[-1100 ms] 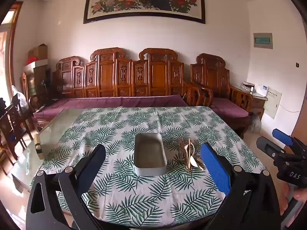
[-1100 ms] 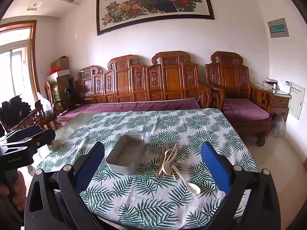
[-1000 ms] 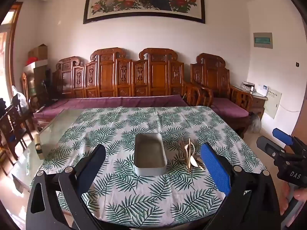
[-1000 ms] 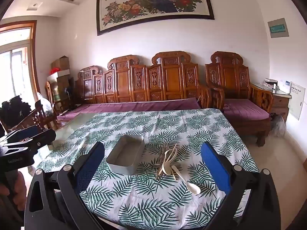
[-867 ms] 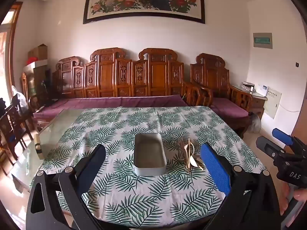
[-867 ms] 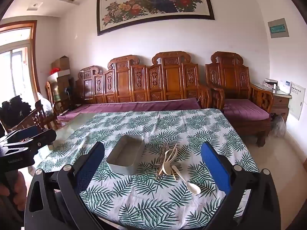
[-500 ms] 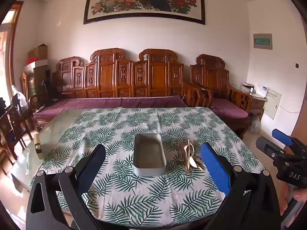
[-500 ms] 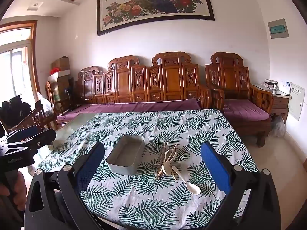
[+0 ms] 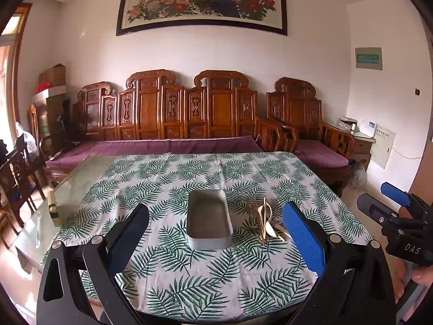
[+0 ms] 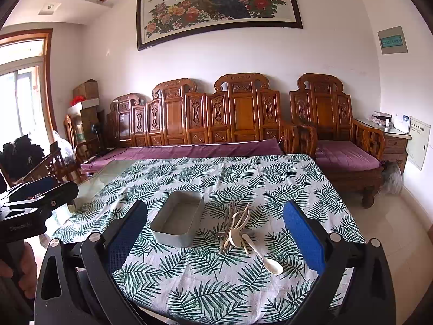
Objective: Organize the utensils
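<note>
An empty grey rectangular tray (image 9: 209,224) (image 10: 178,222) sits mid-table on a leaf-print cloth. Just right of it lies a small pile of utensils (image 9: 263,223) (image 10: 236,227): forks, pale spoons and a white spoon (image 10: 266,260) nearest the front. My left gripper (image 9: 216,243) hangs open over the near table edge, in front of the tray, with nothing between its fingers. My right gripper (image 10: 213,241) is open too, short of the pile and holding nothing. Each gripper also shows at the edge of the other's view, held by a hand.
The tablecloth (image 9: 216,270) covers a glass-topped table (image 9: 78,178) whose bare left part carries a small wooden block (image 9: 52,208). A carved wooden sofa (image 9: 173,140) with purple cushions stands behind. Chairs (image 9: 16,178) crowd the left side.
</note>
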Available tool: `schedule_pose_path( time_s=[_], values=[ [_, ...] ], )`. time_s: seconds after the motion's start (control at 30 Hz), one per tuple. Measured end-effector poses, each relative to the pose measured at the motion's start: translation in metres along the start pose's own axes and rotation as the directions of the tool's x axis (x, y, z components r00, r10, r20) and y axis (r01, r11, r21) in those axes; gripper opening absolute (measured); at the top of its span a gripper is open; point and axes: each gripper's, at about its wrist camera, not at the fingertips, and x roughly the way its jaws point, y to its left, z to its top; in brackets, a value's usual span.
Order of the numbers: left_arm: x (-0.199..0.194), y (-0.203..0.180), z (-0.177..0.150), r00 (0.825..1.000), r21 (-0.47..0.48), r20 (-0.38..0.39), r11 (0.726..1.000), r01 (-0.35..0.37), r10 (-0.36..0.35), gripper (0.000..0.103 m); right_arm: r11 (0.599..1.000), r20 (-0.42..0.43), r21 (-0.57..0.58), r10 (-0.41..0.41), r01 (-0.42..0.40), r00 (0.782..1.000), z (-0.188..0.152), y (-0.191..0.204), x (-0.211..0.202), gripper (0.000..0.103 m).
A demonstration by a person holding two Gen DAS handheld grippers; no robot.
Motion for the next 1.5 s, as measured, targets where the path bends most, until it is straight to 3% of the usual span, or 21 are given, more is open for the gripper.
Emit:
schedule_pose_path(
  time_s=[1.5],
  values=[
    [-0.0014,-0.004,0.0049,1.0,0.005,0.01,1.0,0.011,-0.011,0.096,1.0,0.0,0.0,0.0,0.0,1.0,-0.0033,0.0026,0.0021,0.101]
  ],
)
